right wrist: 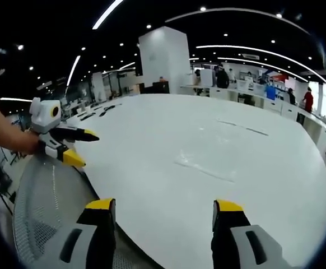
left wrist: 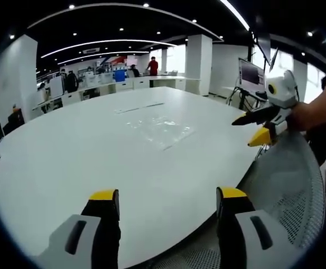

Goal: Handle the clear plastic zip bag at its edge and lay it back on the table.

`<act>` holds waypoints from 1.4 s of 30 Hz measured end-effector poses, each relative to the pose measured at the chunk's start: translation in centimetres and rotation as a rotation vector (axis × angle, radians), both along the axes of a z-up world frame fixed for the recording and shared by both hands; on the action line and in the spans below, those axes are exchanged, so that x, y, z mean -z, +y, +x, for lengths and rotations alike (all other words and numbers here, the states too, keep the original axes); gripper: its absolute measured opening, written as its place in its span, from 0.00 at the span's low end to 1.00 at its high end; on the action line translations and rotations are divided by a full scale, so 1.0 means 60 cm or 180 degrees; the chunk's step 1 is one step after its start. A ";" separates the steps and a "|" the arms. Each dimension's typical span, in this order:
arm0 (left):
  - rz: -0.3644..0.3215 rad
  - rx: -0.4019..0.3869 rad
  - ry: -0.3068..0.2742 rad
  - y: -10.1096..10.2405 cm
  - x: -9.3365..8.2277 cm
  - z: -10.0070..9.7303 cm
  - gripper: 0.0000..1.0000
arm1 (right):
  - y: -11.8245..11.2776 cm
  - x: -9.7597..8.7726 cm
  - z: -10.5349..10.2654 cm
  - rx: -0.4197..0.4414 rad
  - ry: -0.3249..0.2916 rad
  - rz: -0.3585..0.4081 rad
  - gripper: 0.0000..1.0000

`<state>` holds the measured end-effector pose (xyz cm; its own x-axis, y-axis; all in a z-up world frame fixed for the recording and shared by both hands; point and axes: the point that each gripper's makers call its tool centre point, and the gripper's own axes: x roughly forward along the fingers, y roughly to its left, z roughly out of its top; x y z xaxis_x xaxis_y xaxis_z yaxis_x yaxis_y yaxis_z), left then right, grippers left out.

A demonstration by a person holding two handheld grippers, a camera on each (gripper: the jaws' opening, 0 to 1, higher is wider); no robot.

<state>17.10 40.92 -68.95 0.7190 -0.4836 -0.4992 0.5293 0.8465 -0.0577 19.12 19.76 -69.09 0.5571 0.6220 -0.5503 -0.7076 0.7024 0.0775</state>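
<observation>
The clear plastic zip bag [left wrist: 160, 131] [right wrist: 205, 165] lies flat on the white table [left wrist: 68, 151] [right wrist: 152, 129], faint against it, with no jaw touching it. In the left gripper view my left gripper [left wrist: 167, 196] stands open over the table's near edge, well short of the bag. My right gripper [left wrist: 247, 131] comes in from the right, held in a hand, open beside the table's rim. In the right gripper view the right gripper [right wrist: 163, 204] is open and empty at the near edge. The left gripper [right wrist: 87, 148] hovers open at the left.
A grey mesh chair back [left wrist: 289, 185] [right wrist: 45, 196] sits against the table's near edge between the two grippers. Thin strips [left wrist: 138, 107] [right wrist: 241, 127] lie further out on the table. Behind it are a monitor [left wrist: 251, 75], a white pillar [left wrist: 199, 61] [right wrist: 163, 56] and desks with people.
</observation>
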 end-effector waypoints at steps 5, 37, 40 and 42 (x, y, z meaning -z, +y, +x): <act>-0.0006 -0.0005 -0.0003 -0.001 -0.002 -0.001 0.69 | 0.004 0.000 0.029 -0.0126 -0.0095 -0.0116 0.67; -0.0033 -0.0029 -0.0046 -0.004 -0.010 0.000 0.68 | -0.047 0.091 0.219 -0.0863 -0.0677 -0.1519 0.38; -0.0029 -0.0035 -0.0048 -0.005 -0.011 0.000 0.68 | -0.050 0.098 0.222 -0.0970 -0.0720 -0.1640 0.34; -0.0029 -0.0040 -0.0047 -0.004 -0.011 0.000 0.68 | -0.055 0.104 0.227 -0.1040 -0.0745 -0.1760 0.30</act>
